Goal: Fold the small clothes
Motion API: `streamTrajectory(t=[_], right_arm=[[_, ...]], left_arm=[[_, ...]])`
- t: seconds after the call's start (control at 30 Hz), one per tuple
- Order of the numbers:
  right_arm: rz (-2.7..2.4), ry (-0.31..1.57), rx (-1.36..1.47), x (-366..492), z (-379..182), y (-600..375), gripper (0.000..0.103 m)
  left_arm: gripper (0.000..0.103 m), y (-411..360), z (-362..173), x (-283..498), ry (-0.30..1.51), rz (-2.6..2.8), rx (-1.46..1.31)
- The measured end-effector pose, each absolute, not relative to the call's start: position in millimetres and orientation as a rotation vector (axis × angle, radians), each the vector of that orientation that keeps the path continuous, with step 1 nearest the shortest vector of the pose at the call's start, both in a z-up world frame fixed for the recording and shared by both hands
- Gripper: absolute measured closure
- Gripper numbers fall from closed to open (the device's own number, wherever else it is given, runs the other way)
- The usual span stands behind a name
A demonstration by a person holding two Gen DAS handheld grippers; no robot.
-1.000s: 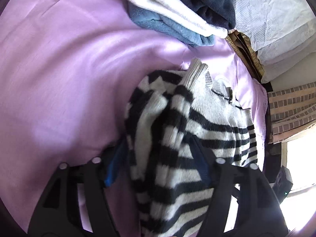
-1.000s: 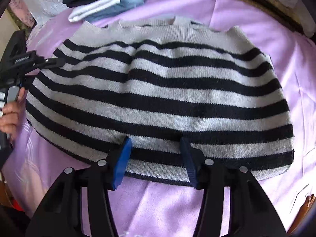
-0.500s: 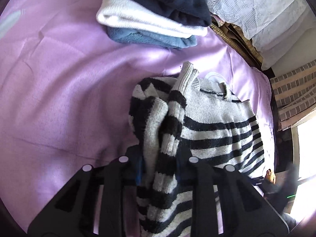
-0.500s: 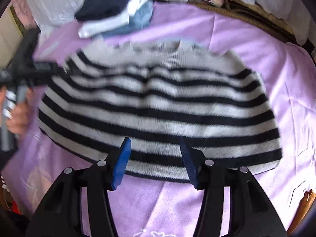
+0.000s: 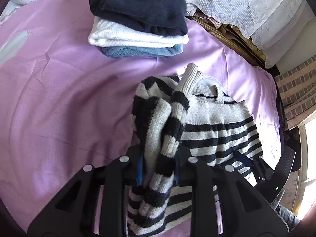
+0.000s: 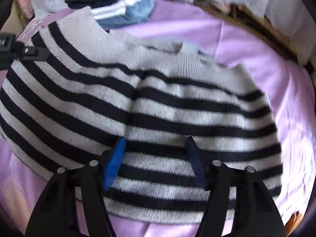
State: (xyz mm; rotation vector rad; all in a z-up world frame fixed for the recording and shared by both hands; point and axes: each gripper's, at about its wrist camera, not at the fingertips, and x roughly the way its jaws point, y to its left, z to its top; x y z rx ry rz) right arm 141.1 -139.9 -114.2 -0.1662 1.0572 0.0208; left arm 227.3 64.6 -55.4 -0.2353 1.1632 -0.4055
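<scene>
A smooth lilac bedsheet (image 5: 59,102) covers the bed, with white embroidered lace bedding (image 5: 246,9) bunched along its far edge. At the right, a beige checked curtain (image 5: 296,90) hangs beside a bright, sunlit window (image 5: 310,148).

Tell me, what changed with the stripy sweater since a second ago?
The left hand-held gripper closed on the striped sweater and lifted its edge into a bunch. The right hand-held gripper is opening over the hem, pinching nothing. The folded pile stayed put.
</scene>
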Motion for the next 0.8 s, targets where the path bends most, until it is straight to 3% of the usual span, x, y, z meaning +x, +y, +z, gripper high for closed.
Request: streamTrajectory(t=[0.13,0.17,0.2,0.27,0.53,0.67,0.8], right_arm=[[0.012,0.921,-0.078,118,-84,-155,0.038],[0.01,0.94,-0.118,116,-91,-153,0.037],[0.062,1.084,-0.186,121,-120,-148,0.032],[0.093,1.024,-0.225,111,-118,-150,0.03],[0.217,0.876,0.177,55,-61,-228,0.03],[0.404,0.794,0.188,37,-50,-187,0.029],[0.461,0.638,0.2,28,-35,-154,0.018]], left_arm=[[0.08,54,-43,222,1.154,-0.392,-0.221],[0.08,50,-41,221,1.155,-0.385,-0.215],[0.081,47,-39,220,1.156,-0.382,-0.212],[0.081,37,-33,219,1.169,-0.378,-0.214],[0.081,-41,-6,218,1.189,-0.394,-0.14],[0.081,-87,7,218,1.222,-0.416,-0.099],[0.081,-123,22,214,1.242,-0.472,-0.068]])
